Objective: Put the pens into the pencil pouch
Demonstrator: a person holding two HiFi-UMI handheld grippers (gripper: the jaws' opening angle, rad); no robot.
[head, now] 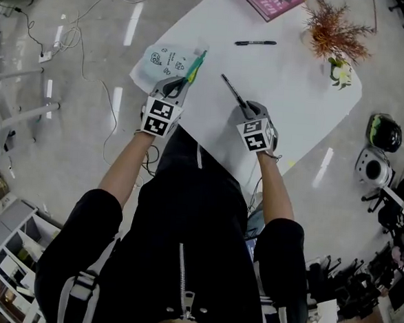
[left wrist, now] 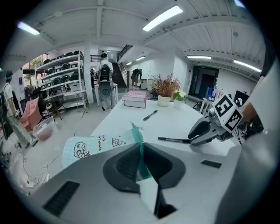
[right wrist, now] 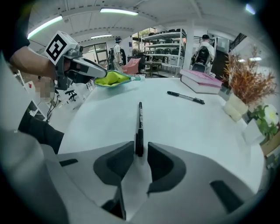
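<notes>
White table (head: 296, 102) below me — my left gripper (head: 184, 84) is clamped on the pouch (head: 164, 59) at ten o'clock; right gripper (head: 249, 113), jaws part-open, loosely straddles a pen (head: 231, 90); second pen (head: 255, 42) at twelve.

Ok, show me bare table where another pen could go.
Free: the middle between the pencil pouch and the far pen; the right side short of the plants. Crowded: the far end with book and plants; the near edge, where the left gripper grips the pouch and the right gripper straddles the near pen.
</notes>
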